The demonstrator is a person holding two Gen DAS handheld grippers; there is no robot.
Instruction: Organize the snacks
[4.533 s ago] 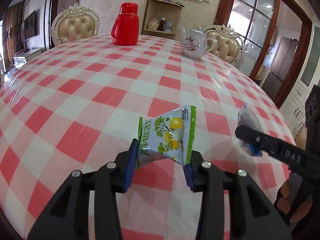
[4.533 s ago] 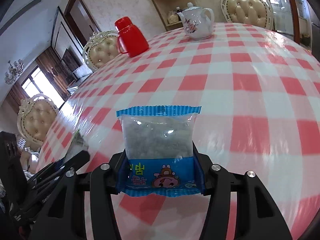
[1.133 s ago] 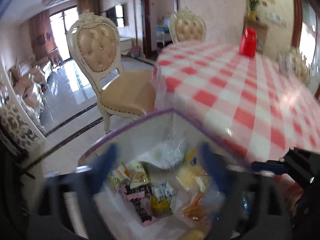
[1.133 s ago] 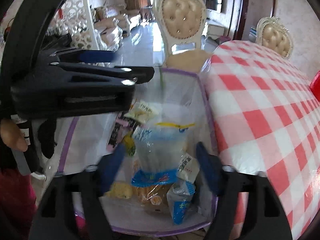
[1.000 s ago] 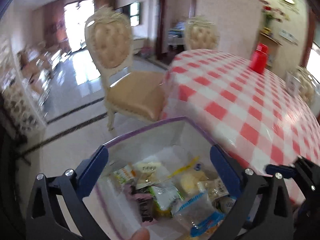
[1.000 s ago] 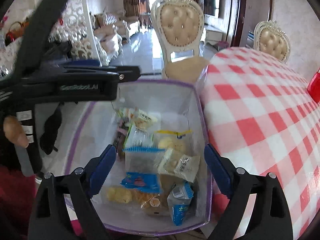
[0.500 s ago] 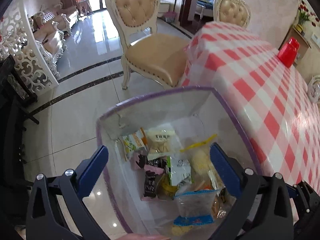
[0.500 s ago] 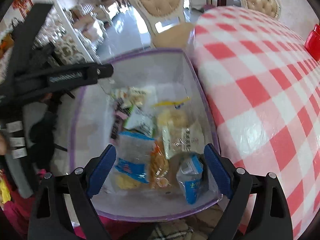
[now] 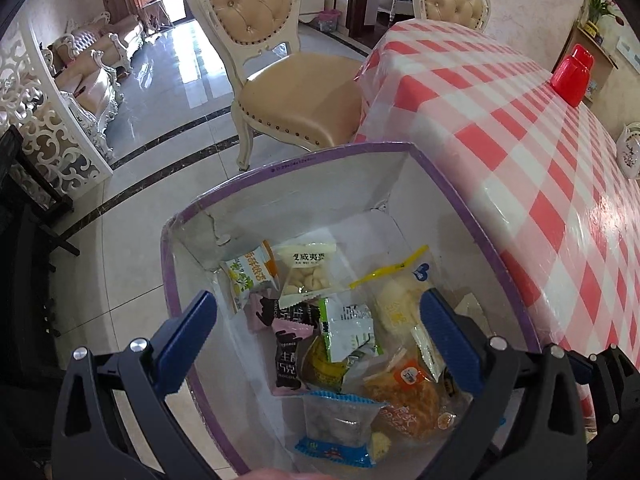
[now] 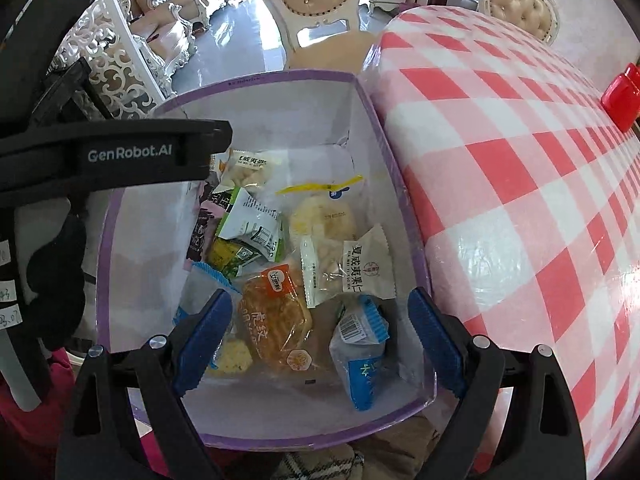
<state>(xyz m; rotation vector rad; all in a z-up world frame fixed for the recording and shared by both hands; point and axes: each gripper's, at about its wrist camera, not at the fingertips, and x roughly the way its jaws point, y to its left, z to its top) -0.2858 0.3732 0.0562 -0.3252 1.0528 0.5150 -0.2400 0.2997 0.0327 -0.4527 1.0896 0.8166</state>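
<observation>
Two grippers spread wide over a full snack box

Both pairs of fingers stand far apart with nothing between them. The left gripper (image 9: 318, 334) hangs above the purple-rimmed box (image 9: 340, 151), its blue pads (image 9: 186, 338) framing the pile of snacks below. The right gripper (image 10: 318, 332) hovers over the same box (image 10: 264, 76) from the near end, likewise empty, with the left gripper's black arm (image 10: 116, 156) crossing the upper left of its view

Inside the box, the snacks lie loose and overlapping. A blue-edged clear packet (image 9: 338, 424) sits at the near end in the left view, beside an orange cake packet (image 9: 404, 398). A green-and-white packet (image 9: 350, 332) rests on top near the middle, next to pink-and-black chocolate wrappers (image 9: 286, 354). Toward the far wall lie a white nut packet (image 9: 306, 276) and a green-and-orange packet (image 9: 248, 276). In the right view a blue packet with a barcode (image 10: 360, 350) lies at the near right corner, and a white packet (image 10: 348, 266) leans beside it

Just right of the box stands the table with its red-and-white checked cloth (image 9: 520, 128), carrying a red jug (image 9: 572, 76) at its far side. A cream tufted chair (image 9: 276, 52) stands beyond the box on the tiled floor
</observation>
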